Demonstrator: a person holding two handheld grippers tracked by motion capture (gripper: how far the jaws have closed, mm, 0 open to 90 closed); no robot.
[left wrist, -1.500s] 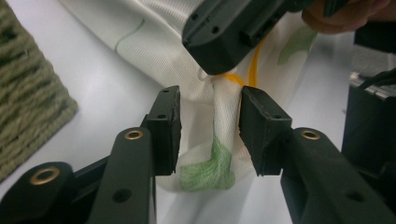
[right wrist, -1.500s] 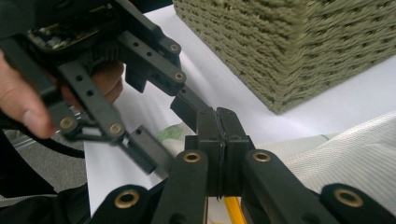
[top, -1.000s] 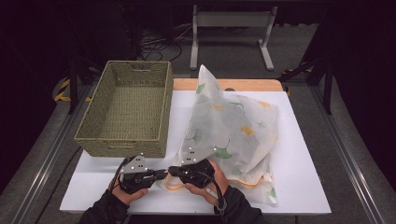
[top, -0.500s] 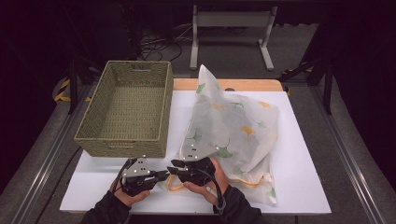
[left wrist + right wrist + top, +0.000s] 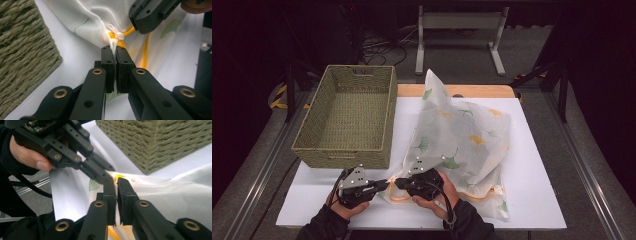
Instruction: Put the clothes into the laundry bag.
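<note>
Both hands sit at six o'clock, left tongs point(image 5: 386, 184) clamped shut, right tongs point(image 5: 398, 183) just closing, tips nearly meeting.

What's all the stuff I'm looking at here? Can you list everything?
mesh bag: one, white with green and yellow leaf prints and an orange zip edge, lying on the board to the right of the basket
woven basket: one, olive green, on the left part of the board
board: one, white, covering the tabletop
wooden tabletop: one, light brown, showing at the far edge
metal stand: one, grey, on the floor behind the table
left gripper: one, black, shut on the near corner of the bag
right gripper: one, black, jaws just closing on the same corner
hands: two, in dark sleeves, at the near edge
</note>
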